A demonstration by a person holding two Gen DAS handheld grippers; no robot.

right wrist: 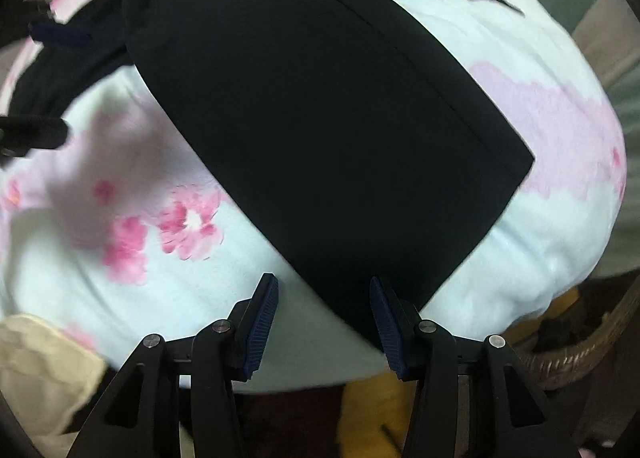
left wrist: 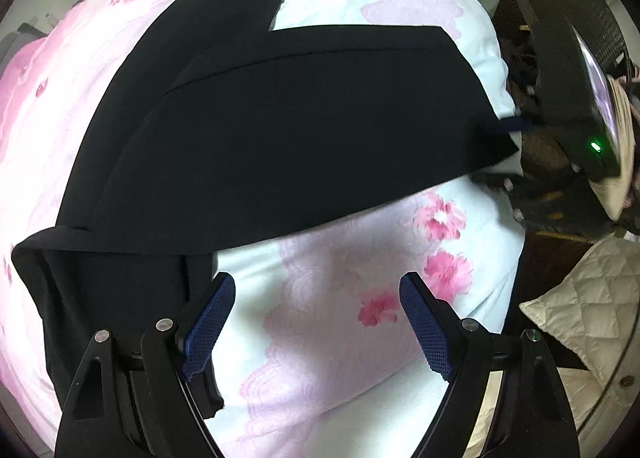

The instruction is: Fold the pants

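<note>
Step in hand: first fold laid — one leg of the black pants (left wrist: 280, 130) lies doubled over the rest; both grippers hang over the near edge, neither gripping cloth.
Pants, place: spread flat on the floral bedspread (left wrist: 340, 338), waist end bunched beside the left gripper, hem corner at the right gripper.
Left gripper (left wrist: 316, 322): jaws wide apart, nothing between them but bedspread; its one blue pad stands just beside the bunched waist cloth.
Right gripper (right wrist: 324, 318): jaws about half open; the hem corner of the folded leg lies between and under the pads, and no pad presses it, as far as the right wrist view shows.
Next move, judged: each gripper must take hold of an edge — waist on one side, hem corner on the other — pinching both layers together before the next fold is carried across.
Risk, judged: catching the bedspread along with the pants.
Containers: a woven wicker basket (right wrist: 580, 358) beyond the bed edge near the right gripper; contents dark, not readable.
Other: quilted cream cushion (left wrist: 580, 314) beside the bed.
</note>
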